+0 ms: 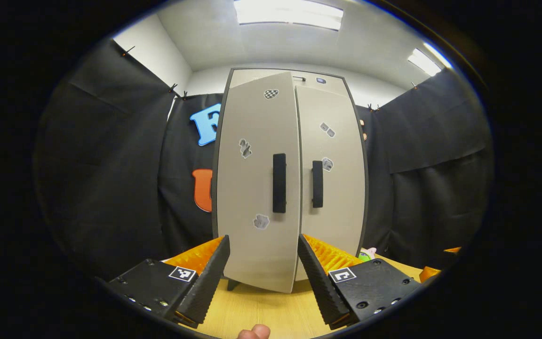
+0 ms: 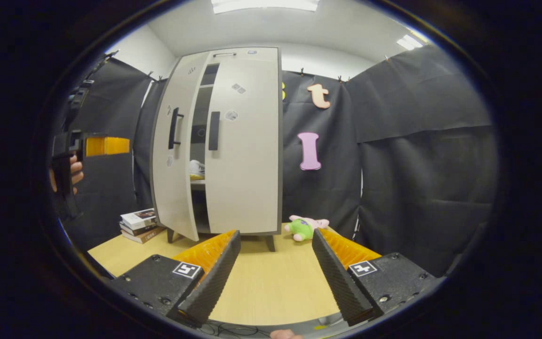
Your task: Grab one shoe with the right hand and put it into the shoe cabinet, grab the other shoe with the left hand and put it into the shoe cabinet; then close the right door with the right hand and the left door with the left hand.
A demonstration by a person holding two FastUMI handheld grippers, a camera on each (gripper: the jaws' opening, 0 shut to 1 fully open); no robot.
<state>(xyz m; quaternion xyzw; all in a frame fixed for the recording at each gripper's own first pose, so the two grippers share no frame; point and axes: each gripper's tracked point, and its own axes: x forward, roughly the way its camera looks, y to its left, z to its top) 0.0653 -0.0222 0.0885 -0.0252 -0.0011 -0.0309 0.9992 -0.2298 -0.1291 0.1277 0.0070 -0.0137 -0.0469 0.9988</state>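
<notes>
Fingers of the left gripper (image 1: 264, 278) spread wide, empty, facing the shoe cabinet (image 1: 290, 179); right gripper (image 2: 275, 270) likewise spread and empty. Cabinet's right door (image 2: 245, 141) is flush, left door (image 2: 172, 150) ajar. One white shoe (image 2: 197, 168) sits on its shelf. Three books (image 2: 139, 225), one plush toy (image 2: 305, 227) on the table (image 2: 271, 282).

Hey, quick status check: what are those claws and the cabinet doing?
Both claws open, empty. Left claw faces left door, still ajar. Right door shut; shoe inside. Nothing blocking.

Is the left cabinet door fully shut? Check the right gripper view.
No. The left door stands ajar, leaving a dark gap beside the right door where a white shoe shows on a shelf.
</notes>
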